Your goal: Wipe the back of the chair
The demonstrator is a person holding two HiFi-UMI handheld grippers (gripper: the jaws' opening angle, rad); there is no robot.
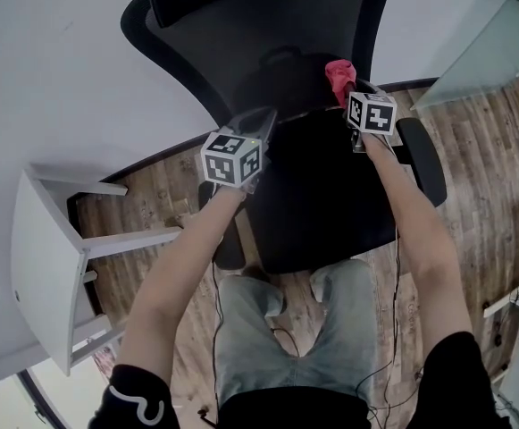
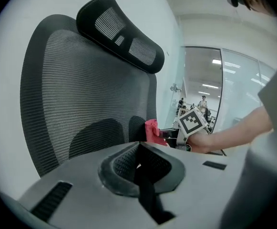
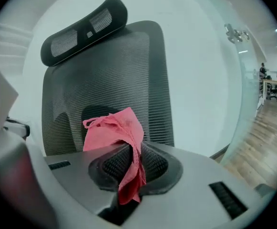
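- My right gripper (image 3: pixel 131 156) has its fingers clamped on a pink cloth (image 3: pixel 113 130), bunched just before the lower part of the black mesh chair back (image 3: pixel 124 66).
- My left gripper (image 2: pixel 139 163) hovers beside it over the seat (image 1: pixel 330 204), fingers together, holding nothing.
- A white wall (image 1: pixel 62 61) stands behind the chair back.

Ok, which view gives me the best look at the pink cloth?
The right gripper view: the pink cloth fills its centre, pinched between the right gripper's shut jaws. The head view shows only a small bunch; the left gripper view, a sliver by the chair back.
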